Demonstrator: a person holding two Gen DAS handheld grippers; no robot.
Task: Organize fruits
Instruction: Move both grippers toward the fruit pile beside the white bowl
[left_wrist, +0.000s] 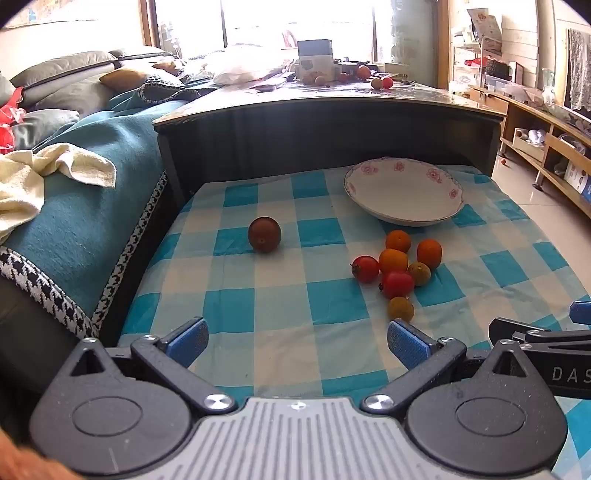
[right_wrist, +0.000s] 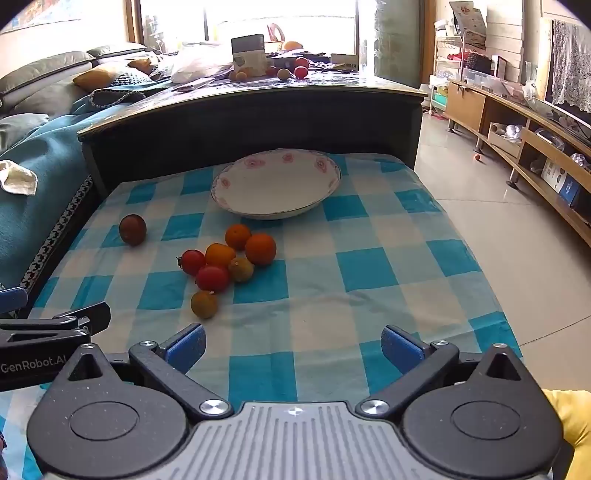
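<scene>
- Checked blue tablecloth (right_wrist: 369, 266) spans the low table; nothing sorted yet
- Floral plate (right_wrist: 275, 184) at twelve o'clock, empty
- Fruit cluster (right_wrist: 229, 262) at eleven; dark fruit (right_wrist: 132, 229) at ten
- Left gripper (left_wrist: 297, 341), right gripper (right_wrist: 293, 345): jaws apart, holding nothing; next, likely reach the nearest fruit

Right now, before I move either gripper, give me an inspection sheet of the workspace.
Surface: blue-and-white checked cloth, flat.
Job's things: flowered dish empty; seven small fruits clustered just in front of it; one dark fruit apart, to the left.
Clutter: nothing seen on the cloth.
Grippers: left gripper and right gripper both open, empty, over the near edge.
Cables: nothing seen.
Surroundings: sofa with teal blanket left; dark table behind with more fruit; tiled floor right.
</scene>
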